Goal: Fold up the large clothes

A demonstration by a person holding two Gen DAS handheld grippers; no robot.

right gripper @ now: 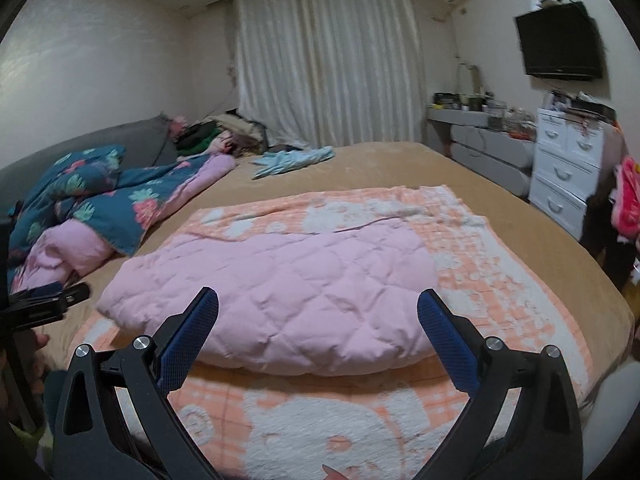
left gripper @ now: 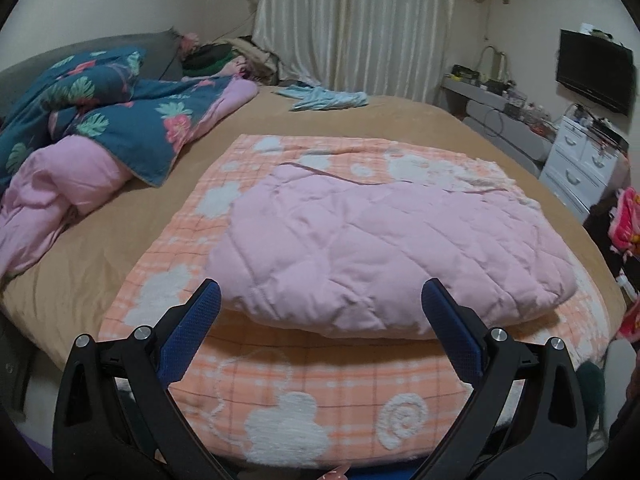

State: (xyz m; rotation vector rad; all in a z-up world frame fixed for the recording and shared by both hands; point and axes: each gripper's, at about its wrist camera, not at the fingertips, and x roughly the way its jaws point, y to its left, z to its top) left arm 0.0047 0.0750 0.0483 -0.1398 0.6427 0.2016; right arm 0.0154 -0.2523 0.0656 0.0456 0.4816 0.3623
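Observation:
A pink quilted garment (left gripper: 372,240) lies folded on an orange-and-white checked blanket (left gripper: 304,384) spread on the bed. My left gripper (left gripper: 320,292) is open and empty, its blue-padded fingers (left gripper: 200,320) hovering just before the garment's near edge. In the right wrist view the same pink garment (right gripper: 288,288) lies on the blanket (right gripper: 500,280). My right gripper (right gripper: 318,300) is open and empty, above the garment's near edge. The left gripper's black body shows at the left edge of the right wrist view (right gripper: 44,304).
A teal floral duvet with pink lining (left gripper: 100,128) is heaped at the bed's left. A light blue cloth (left gripper: 328,98) lies at the far end of the tan bed sheet (left gripper: 420,124). White drawers (right gripper: 560,168), a desk and a wall TV (right gripper: 560,42) stand at the right.

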